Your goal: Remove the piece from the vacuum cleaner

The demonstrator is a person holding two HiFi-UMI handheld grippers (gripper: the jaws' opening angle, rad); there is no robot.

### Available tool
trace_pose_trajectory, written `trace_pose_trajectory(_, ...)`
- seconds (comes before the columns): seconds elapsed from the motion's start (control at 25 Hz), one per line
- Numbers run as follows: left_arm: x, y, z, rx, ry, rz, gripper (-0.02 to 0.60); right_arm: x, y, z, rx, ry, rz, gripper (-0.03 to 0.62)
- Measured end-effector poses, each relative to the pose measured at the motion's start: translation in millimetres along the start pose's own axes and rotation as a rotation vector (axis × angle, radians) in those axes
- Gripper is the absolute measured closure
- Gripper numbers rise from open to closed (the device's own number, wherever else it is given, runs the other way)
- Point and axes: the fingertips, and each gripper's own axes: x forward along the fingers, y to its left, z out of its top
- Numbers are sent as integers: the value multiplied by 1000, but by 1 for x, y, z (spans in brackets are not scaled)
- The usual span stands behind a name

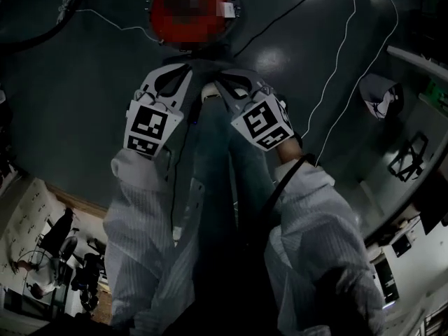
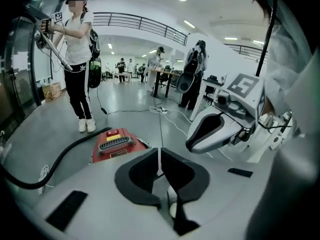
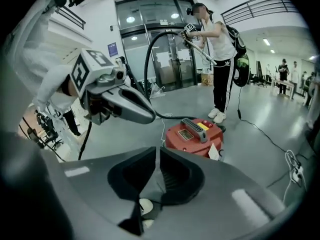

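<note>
The person stands over the red vacuum cleaner (image 1: 168, 12), which sits on the grey floor (image 1: 84, 61) just ahead of their feet. Both arms, in white striped sleeves (image 1: 140, 208), are bent at the elbow and brought in towards the middle. This puts the two tools side by side at waist height, pointing forward and down at the machine.

The left hand-held gripper (image 1: 175, 72) has its jaws drawn together with only a thin slit between them and nothing in it. Its own view shows those dark jaws (image 2: 159, 154) aimed at the vacuum cleaner (image 2: 116, 144), well short of touching it.

The right hand-held gripper (image 1: 225, 81) is likewise closed and empty (image 3: 157, 151). The red body (image 3: 195, 136) lies beyond its tips. The two tools are close together but apart, angled slightly towards one another.

A black hose (image 2: 77, 145) runs from the machine across the floor and arcs up (image 3: 148, 59) to a second person (image 3: 222, 59). That person stands past the machine in a white shirt and dark trousers, holding the far end raised in both hands.
</note>
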Motion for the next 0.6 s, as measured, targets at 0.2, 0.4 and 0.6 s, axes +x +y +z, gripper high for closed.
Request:
trace_pose_trajectory(0.2,48,50,-35,83,62,56,575,64,-20,-68,-101,142,-2,520)
trace_pose_trajectory(0.4,93,90,-58,121,143,81,511,112,-23,-110,-223,267,44,441)
trace_pose_trajectory(0.6,123,95,-78,139,185,79,488,140,-20,-125,-344,331,67,426)
